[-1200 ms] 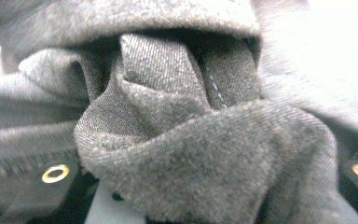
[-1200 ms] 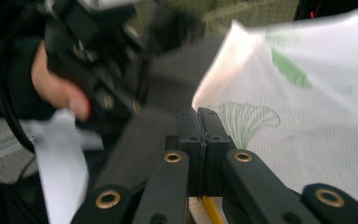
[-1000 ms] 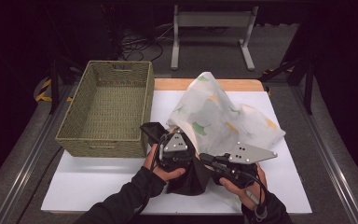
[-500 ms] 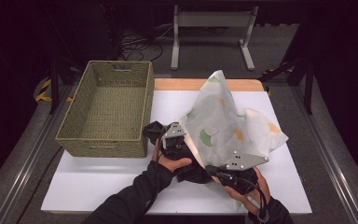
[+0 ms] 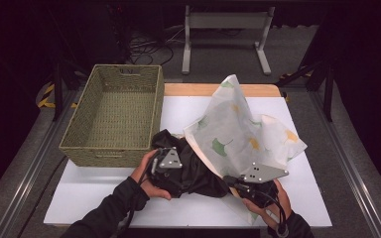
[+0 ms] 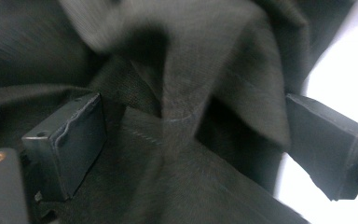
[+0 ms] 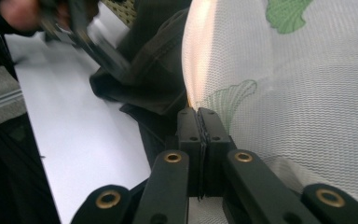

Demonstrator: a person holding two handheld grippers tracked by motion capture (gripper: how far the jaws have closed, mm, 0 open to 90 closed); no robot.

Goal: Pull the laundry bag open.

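Note:
A white mesh bag [image 5: 243, 134] printed with green and yellow leaves stands crumpled on the white table top [image 5: 104, 198]. A dark garment [image 5: 198, 168] lies bunched at its left side. My left gripper [image 5: 177, 174] rests on that garment; its jaws have just been opening and now stand wide apart [image 6: 196, 135], with dark cloth [image 6: 168, 70] loose between them. My right gripper [image 5: 228, 180] is shut on the bag's near edge. In the right gripper view the closed tips [image 7: 199, 116] pinch the mesh bag [image 7: 298, 93] beside the dark garment [image 7: 154, 70].
A woven green basket [image 5: 79, 144] stands empty at the table's left, just behind the left hand. A grey metal stand [image 5: 225, 29] is on the floor beyond the table. Bare white table top [image 7: 84, 140] lies in front of the garment.
The left gripper has slid left and down onto the dark garment and its jaws have opened. The right hand has sunk to the table. The bag's top now stands up narrower.

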